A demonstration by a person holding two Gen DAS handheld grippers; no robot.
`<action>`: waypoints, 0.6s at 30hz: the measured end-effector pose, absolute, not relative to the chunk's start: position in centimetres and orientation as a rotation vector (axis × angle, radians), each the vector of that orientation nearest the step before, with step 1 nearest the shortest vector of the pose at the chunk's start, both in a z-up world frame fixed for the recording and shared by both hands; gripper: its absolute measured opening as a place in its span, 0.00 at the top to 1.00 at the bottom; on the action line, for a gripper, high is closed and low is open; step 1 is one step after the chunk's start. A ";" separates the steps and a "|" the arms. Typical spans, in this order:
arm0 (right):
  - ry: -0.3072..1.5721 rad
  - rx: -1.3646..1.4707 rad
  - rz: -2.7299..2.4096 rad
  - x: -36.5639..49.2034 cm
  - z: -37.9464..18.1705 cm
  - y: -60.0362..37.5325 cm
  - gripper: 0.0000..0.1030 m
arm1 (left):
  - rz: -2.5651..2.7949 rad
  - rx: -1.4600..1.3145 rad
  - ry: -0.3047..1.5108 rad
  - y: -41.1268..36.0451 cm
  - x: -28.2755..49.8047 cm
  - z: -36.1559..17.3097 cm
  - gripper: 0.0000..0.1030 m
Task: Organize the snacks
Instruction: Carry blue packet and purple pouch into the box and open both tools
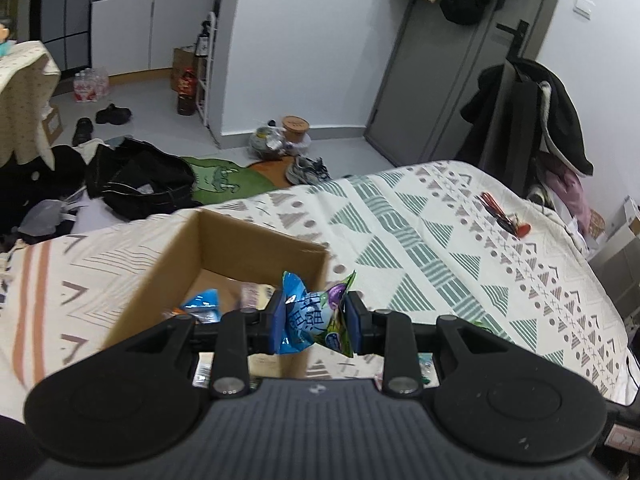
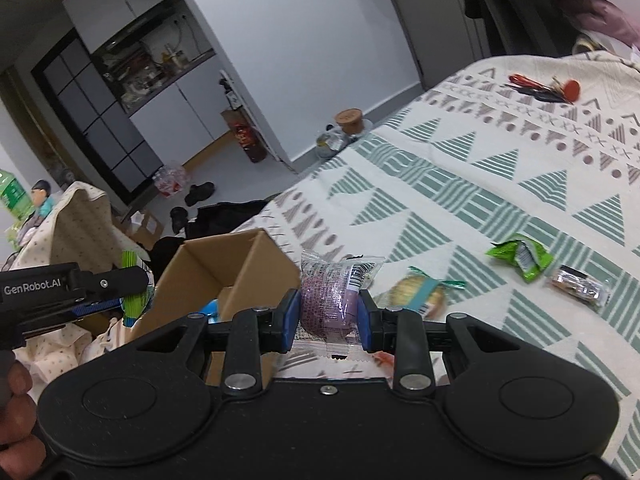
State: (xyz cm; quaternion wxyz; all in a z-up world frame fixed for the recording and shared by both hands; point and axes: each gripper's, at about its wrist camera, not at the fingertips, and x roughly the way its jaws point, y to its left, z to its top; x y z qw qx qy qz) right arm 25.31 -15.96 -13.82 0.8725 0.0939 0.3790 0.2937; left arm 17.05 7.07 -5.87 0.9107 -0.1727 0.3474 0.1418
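A: Left to right, quick. What's far left?

B: In the right wrist view, a hand (image 2: 16, 420) at the bottom-left edge. Above it the left gripper (image 2: 132, 280) shows side-on w/ a green-edged wrapper at its tip.

A: And from its own cam?

B: Left gripper (image 1: 315, 320) is clamped on a blue and green snack packet (image 1: 316, 314), blue pads pinching it from both sides, packet lifted off the bedspread (image 1: 440, 248).

A: Box?

B: Cardboard box (image 1: 224, 248) sits open-topped on the bedspread, just behind and left of that packet. Inside: a blue-wrapped snack (image 1: 202, 304) plus another pale pack I can't make out.

A: Right side?

B: Right gripper (image 2: 328, 316) is closed tight on a purple snack in clear wrap (image 2: 330, 300), held up, w/ the box (image 2: 224, 268) just to its left.

A: Anything loose?

B: Yes, on the bedspread (image 2: 500, 184) right of the grip: a yellowish snack w/ teal band (image 2: 420, 294), then a green packet (image 2: 520, 258), then a small dark clear-wrapped pack (image 2: 576, 282). Far back near the edge, some red and black items (image 2: 544, 86), too small to tell.
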 end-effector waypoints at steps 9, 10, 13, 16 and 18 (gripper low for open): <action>0.746 0.169 0.652 24.0 -12.7 -14.1 0.72 | 0.350 -0.385 0.712 10.2 15.3 -5.7 0.70; 0.744 0.167 0.656 23.9 -12.6 -14.0 0.72 | 0.356 -0.390 0.712 10.5 15.2 -5.7 0.70; 0.744 0.161 0.666 23.7 -12.7 -13.4 0.72 | 0.368 -0.402 0.716 11.5 14.8 -6.0 0.70; 0.749 0.151 0.673 23.6 -12.9 -12.9 0.72 | 0.377 -0.410 0.736 12.3 14.8 -6.6 0.70; 0.763 0.157 0.686 23.6 -13.1 -12.6 0.72 | 0.387 -0.424 0.754 13.0 14.8 -7.3 0.70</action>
